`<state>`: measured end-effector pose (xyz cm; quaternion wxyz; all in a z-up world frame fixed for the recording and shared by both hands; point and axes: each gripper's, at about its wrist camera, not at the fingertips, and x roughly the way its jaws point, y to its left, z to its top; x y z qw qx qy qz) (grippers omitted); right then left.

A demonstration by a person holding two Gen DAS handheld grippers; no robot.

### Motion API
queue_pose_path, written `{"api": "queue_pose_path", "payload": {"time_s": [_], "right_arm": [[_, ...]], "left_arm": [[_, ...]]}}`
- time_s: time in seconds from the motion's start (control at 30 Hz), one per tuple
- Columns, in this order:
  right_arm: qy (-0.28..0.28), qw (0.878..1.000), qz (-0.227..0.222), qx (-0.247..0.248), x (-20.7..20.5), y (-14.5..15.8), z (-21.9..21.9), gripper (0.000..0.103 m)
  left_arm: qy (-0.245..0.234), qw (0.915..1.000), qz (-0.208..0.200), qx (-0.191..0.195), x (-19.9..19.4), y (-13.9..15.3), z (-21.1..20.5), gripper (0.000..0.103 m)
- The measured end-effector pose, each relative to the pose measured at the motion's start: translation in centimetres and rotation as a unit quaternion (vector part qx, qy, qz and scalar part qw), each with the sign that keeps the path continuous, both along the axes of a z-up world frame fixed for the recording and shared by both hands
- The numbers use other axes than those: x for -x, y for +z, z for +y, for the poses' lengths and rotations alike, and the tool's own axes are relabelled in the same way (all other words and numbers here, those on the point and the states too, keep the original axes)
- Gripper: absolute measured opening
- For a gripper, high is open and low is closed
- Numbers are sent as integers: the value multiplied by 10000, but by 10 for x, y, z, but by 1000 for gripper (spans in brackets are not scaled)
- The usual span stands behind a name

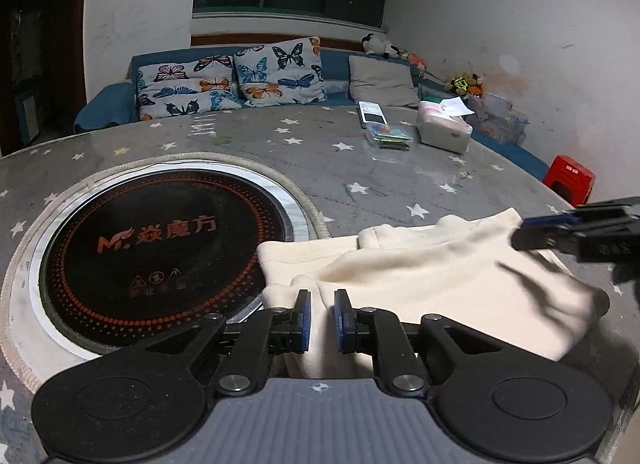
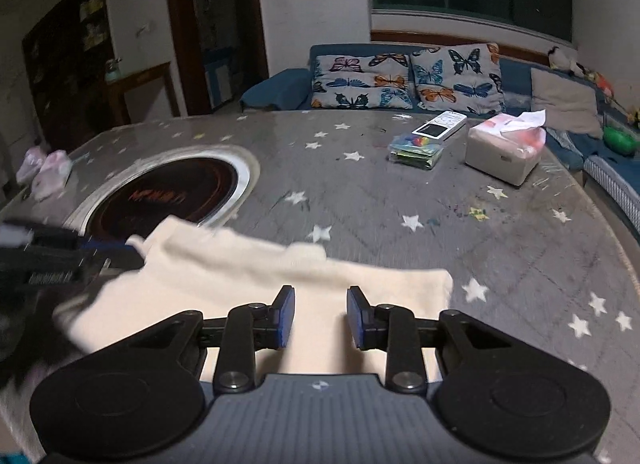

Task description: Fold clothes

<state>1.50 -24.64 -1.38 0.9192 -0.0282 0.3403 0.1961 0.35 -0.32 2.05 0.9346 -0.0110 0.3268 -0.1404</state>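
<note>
Our table (image 1: 400, 167), round and covered in a grey star-print cloth, carries everything here, with a black induction hob (image 1: 160, 240) sunk into it ahead and to the left of our left hand-held gripper (image 1: 322, 320). The cream garment (image 1: 440, 276) lies directly under and just ahead of both tools, its left edge overlapping the hob's rim. Its long axis runs side to side across both views, from one hand-held gripper to the other. It looks already doubled over in layers, though how many folds it has we cannot tell.

Our left hand-held gripper has its jaws at a narrow gap over the cloth, pinching nothing we can see. Our right hand-held gripper (image 2: 320, 316) has its jaws somewhat wider apart, also above the fabric without holding it. Each sits near its own end of the garment, so neither is clearly closer.

Far ahead and to the right stand a tissue box (image 2: 504, 155), a remote control (image 2: 440, 124) and a small clear packet (image 2: 416, 151).
</note>
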Motion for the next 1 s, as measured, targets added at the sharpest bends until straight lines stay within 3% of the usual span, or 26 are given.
{"api": "queue_pose_path", "payload": {"time_s": [0.17, 0.33, 0.67, 0.77, 0.87, 1.0], "right_arm": [[-127, 9998, 72, 96, -18, -11, 5, 22], [-96, 9999, -2, 124, -24, -11, 13, 22], [170, 9998, -3, 114, -31, -13, 34, 23], [145, 9998, -41, 146, -30, -13, 36, 23], [273, 9994, -145, 127, -19, -5, 42, 23], [562, 9981, -236, 108, -2, 1, 52, 24]], "left_arm": [[-26, 10000, -9, 11, -1, 5, -3, 14], [-401, 9991, -105, 6, -6, 13, -20, 14], [-229, 9994, 266, 68, -43, -1, -36, 15], [-179, 9993, 244, 218, -40, 3, -31, 18], [-113, 9993, 123, 319, -31, 9, -24, 28], [31, 9993, -2, 374, -11, 13, -7, 28]]}}
